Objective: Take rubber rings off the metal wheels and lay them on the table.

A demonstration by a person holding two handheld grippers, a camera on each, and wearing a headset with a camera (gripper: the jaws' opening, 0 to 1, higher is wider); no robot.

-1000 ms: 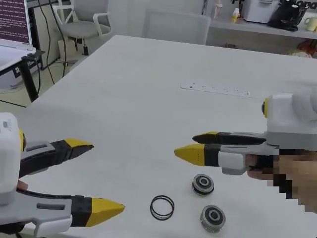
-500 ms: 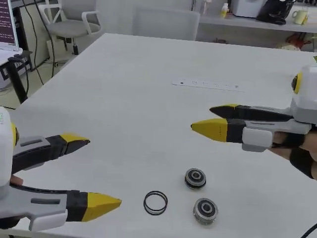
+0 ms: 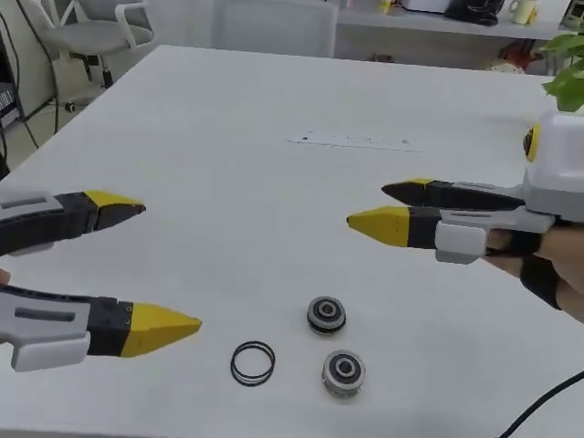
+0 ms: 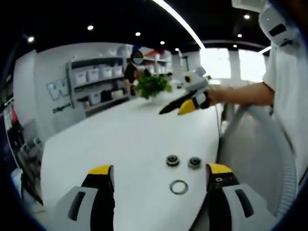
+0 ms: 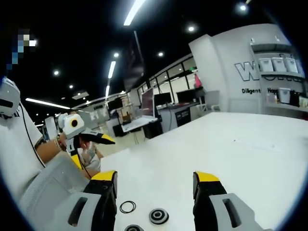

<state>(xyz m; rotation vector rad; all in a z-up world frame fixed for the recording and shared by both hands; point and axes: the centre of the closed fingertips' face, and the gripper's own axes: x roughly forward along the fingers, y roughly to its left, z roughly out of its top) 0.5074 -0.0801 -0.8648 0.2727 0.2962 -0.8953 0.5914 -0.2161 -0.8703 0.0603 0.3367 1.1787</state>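
Worktop [image 3: 228, 137], white and broad, lies under both your tools in the head view. Near its front edge sits a small round metal wheel with a dark rim [image 3: 326, 314]. Just beside it, closer to you, is a second small metal wheel with a paler rim [image 3: 344, 372]; the two do not touch. A thin black rubber ring [image 3: 253, 362] lies flat on the worktop to their left, apart from both. Your left hand-held gripper [image 3: 155, 269] hovers above the surface left of the ring, its yellow-tipped jaws spread wide with nothing between them. The left gripper view looks out between those jaws at the ring [image 4: 178, 186], with the two wheels just beyond it. Your right hand-held gripper [image 3: 367, 206] hangs in the air beyond the wheels, pointing left. The right gripper view shows its jaws parted and empty too. A flat white power strip [image 3: 356, 140] rests farther back on the worktop.
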